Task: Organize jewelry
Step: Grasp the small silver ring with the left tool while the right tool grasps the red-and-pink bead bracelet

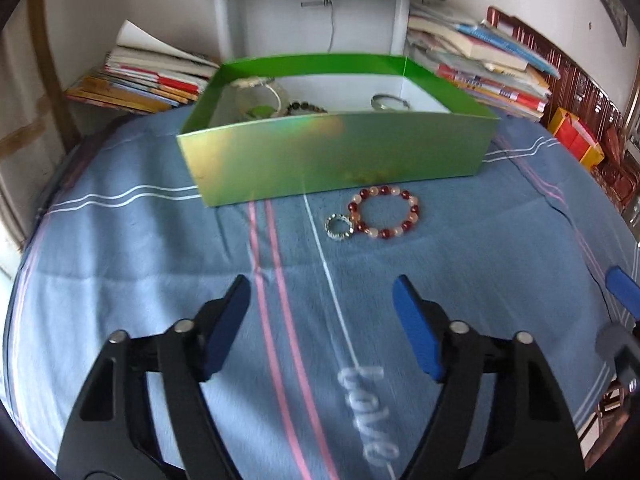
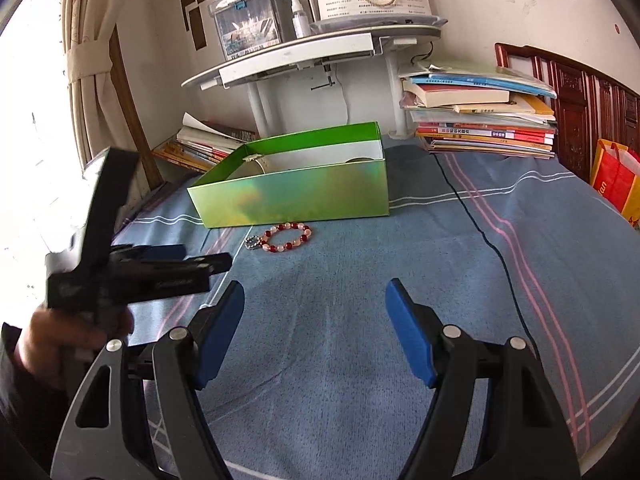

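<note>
Bracelet (image 1: 385, 213) of red and pale beads is lying flat on the bedspread (image 1: 120, 264) touching a small ring (image 1: 338, 228), just before the green box (image 1: 332, 152), straight ahead of the left gripper (image 1: 322, 300) whose fingers are gaping empty, right gripper (image 2: 315, 304) likewise.

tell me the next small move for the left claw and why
Probably ease the left claw forward and down over the silver ring. It is open and empty, and the ring and beaded bracelet lie on the blue sheet, outside the green box.
</note>
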Demonstrator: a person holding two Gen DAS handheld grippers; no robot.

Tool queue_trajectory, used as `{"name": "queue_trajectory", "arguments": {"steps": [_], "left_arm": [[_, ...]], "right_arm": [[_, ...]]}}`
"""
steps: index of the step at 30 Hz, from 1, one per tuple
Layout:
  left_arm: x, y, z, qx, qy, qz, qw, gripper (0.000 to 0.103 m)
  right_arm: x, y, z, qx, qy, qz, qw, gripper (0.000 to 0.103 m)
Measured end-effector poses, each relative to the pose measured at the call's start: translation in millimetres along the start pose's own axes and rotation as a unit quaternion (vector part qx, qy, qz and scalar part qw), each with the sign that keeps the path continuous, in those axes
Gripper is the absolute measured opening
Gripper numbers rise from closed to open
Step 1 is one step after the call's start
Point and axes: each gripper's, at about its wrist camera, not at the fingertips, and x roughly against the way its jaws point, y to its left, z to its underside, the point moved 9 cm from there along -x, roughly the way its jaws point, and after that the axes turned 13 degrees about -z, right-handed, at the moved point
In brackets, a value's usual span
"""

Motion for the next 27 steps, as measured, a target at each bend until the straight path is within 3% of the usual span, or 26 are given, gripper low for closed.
{"name": "queue_trajectory", "arguments": {"steps": [8,18,21,23,27], "left_arm": [[-41.3,-9.9,-14.2,-0.011,0.037,0.010,0.9992,0.058],[-59.6,-15.1,-33.8,-0.023,0.023,0.010,0.9994,0.056],[-59.2,-12.3,-36.5,-0.016,0.016,0.006,0.9997,0.039],[-59.4,-5.3,-37.2,-0.005,0.012,0.001,0.9999,0.021],[-58.8,0.0,-36.0,0.011,0.008,0.013,0.9998,0.021]], "right_arm": [[-20.9,-6.9,-8.3,-0.001,0.014,-0.003,1.000,0.072],[-54.3,-8.2,-14.8,0.010,0.044,-0.002,0.999,0.072],[-69.4,-12.9,-20.4,0.017,0.064,0.017,0.998,0.072],[-80.0,-17.0,-27.3,0.015,0.070,0.024,0.997,0.072],[-103.4,-24.7,-38.9,0.011,0.084,0.029,0.996,0.071]]}}
